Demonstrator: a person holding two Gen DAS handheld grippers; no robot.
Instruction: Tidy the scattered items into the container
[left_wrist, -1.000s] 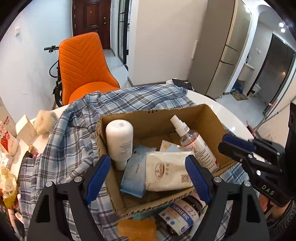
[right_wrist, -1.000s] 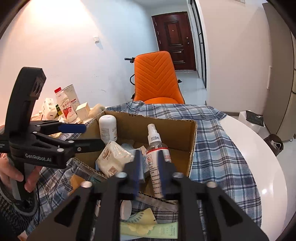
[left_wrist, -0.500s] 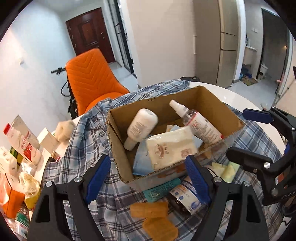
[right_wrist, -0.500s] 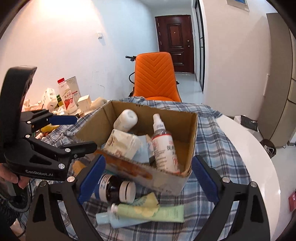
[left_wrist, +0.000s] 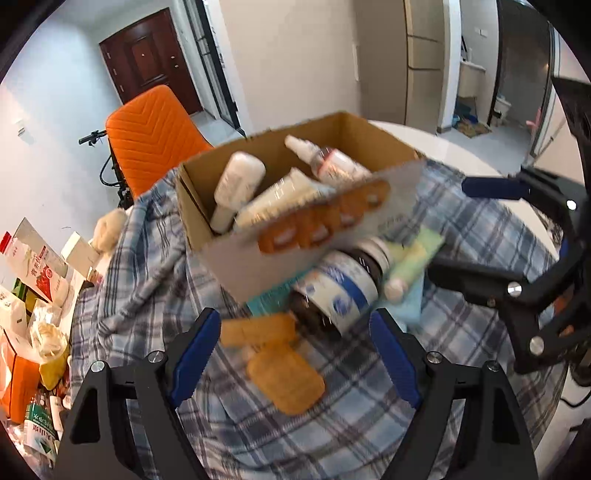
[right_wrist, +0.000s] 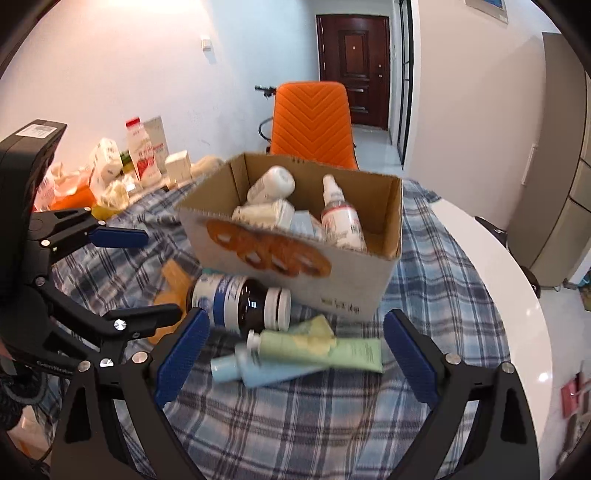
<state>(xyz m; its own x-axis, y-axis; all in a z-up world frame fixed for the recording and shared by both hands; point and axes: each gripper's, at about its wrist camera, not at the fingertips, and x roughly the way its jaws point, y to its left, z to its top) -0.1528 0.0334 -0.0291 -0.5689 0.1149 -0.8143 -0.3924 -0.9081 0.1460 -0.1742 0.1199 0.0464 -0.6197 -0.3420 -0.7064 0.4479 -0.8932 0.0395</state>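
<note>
Both grippers hang with their jaws spread wide and nothing between them: the left gripper (left_wrist: 295, 354) over two orange packets (left_wrist: 284, 376), the right gripper (right_wrist: 295, 350) over two tubes (right_wrist: 314, 354), one green lying across one pale blue. Just beyond lies one dark bottle (right_wrist: 240, 301) on its side, touching the cardboard box (right_wrist: 332, 280). The box stands on the plaid-covered surface (right_wrist: 443, 280) and holds one white bottle (right_wrist: 271, 182), one spray bottle (right_wrist: 338, 214) and soft packs. Behind stands one orange chair (right_wrist: 312, 122).
</note>
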